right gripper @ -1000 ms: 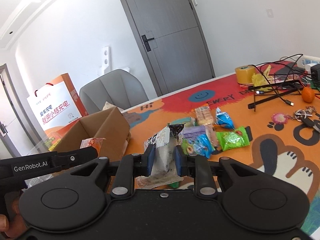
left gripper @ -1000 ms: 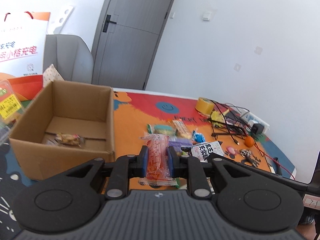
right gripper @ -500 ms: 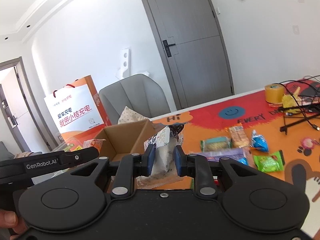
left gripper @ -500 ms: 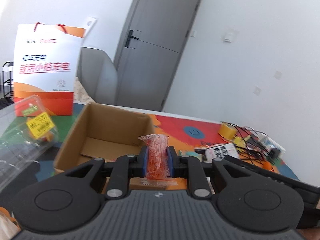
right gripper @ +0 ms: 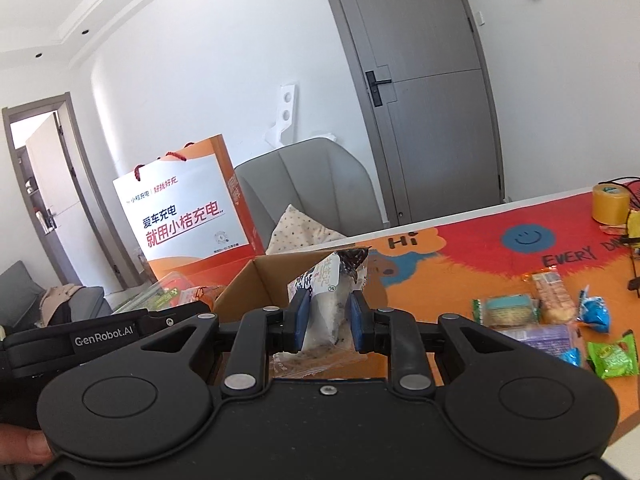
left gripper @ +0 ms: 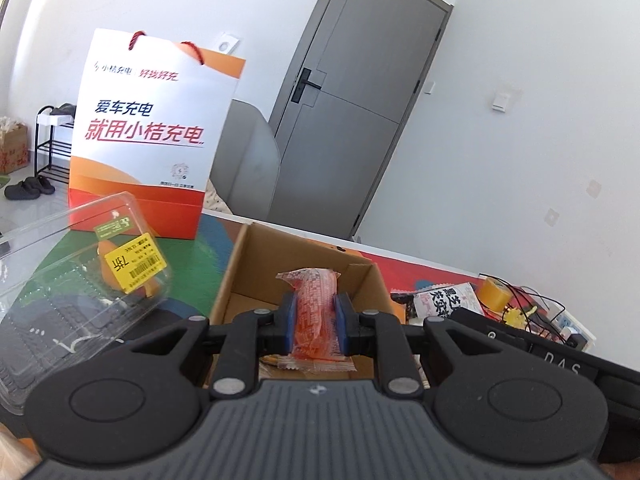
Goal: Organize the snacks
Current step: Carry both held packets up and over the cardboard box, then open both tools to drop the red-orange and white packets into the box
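Observation:
My left gripper point(left gripper: 315, 322) is shut on an orange snack packet point(left gripper: 314, 312) and holds it over the open cardboard box point(left gripper: 240, 264). My right gripper point(right gripper: 328, 322) is shut on a white and black snack packet point(right gripper: 326, 300), held at the box's point(right gripper: 264, 280) right side. That packet also shows at the right of the left wrist view point(left gripper: 444, 300). Several loose snacks lie on the orange mat: a green packet point(right gripper: 610, 356), a blue one point(right gripper: 596, 308), a biscuit pack point(right gripper: 554, 296).
A white and orange paper bag point(left gripper: 154, 140) stands behind the box. A clear plastic clamshell point(left gripper: 72, 276) lies left of the box. A yellow tape roll point(right gripper: 610, 202), cables and a grey chair point(right gripper: 312, 196) are farther off.
Both grippers moved left and towards the box with their packets still held. The left gripper now sits over the box opening; the snack pile has slid to the right of the views.

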The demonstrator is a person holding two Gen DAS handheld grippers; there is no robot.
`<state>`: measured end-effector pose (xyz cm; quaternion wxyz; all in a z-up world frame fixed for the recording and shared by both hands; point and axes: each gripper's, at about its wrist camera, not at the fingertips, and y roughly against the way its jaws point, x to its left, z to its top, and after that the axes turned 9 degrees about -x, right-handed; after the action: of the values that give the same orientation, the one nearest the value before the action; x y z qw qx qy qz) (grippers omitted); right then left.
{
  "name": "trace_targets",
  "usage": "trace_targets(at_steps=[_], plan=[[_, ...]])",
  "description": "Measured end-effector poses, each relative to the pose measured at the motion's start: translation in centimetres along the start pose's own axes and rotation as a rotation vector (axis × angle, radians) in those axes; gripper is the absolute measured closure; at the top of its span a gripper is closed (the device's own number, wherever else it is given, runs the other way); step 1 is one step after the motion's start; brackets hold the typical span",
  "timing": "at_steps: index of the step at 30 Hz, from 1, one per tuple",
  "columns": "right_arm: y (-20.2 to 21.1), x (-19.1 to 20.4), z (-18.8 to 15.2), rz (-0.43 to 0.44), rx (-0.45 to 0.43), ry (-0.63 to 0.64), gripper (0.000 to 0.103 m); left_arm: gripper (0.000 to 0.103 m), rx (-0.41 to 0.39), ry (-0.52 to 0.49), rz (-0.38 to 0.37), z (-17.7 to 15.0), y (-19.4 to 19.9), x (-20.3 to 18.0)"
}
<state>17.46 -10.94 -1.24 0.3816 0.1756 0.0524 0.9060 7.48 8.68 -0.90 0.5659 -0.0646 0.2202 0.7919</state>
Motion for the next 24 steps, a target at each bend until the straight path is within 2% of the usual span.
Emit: trace_targets(at_steps=[6, 7, 9, 10, 11, 13, 17, 21, 24], plan=[[-1.9, 1.3, 0.0, 0.004, 0.024, 0.011, 0.079, 0.084, 0.008, 0.030, 0.007, 0.2, -0.7, 1.7], [-2.2, 1.6, -0.1, 0.004, 0.037, 0.011, 0.077, 0.084, 0.009, 0.030, 0.007, 0.3, -0.7, 1.9], [-2.7, 1.7, -0.2, 0.000, 0.056, -0.007, 0.066, 0.084, 0.012, 0.034, 0.008, 0.3, -0.8, 2.2], [-2.8, 1.7, -0.3, -0.003, 0.058, -0.011, 0.053, 0.084, 0.014, 0.037, 0.010, 0.4, -0.9, 2.4], [-2.8, 1.7, -0.4, -0.008, 0.052, -0.009, 0.046, 0.084, 0.015, 0.040, 0.010, 0.4, -0.9, 2.6], [-2.8, 2.1, -0.6, -0.023, 0.051, 0.015, 0.042, 0.084, 0.017, 0.042, 0.010, 0.4, -1.0, 2.8], [-2.3, 2.4, -0.7, -0.077, 0.033, 0.060, 0.020, 0.084, 0.027, 0.046, -0.002, 0.2, -1.3, 2.6], [-1.7, 2.0, -0.6, -0.110, 0.027, 0.077, 0.015, 0.082, 0.031, 0.042, -0.008, 0.0, -1.7, 2.0], [-1.1, 1.3, -0.6, -0.130, 0.023, 0.071, 0.011, 0.078, 0.027, 0.038, 0.016, 0.0, -1.7, 1.6]])
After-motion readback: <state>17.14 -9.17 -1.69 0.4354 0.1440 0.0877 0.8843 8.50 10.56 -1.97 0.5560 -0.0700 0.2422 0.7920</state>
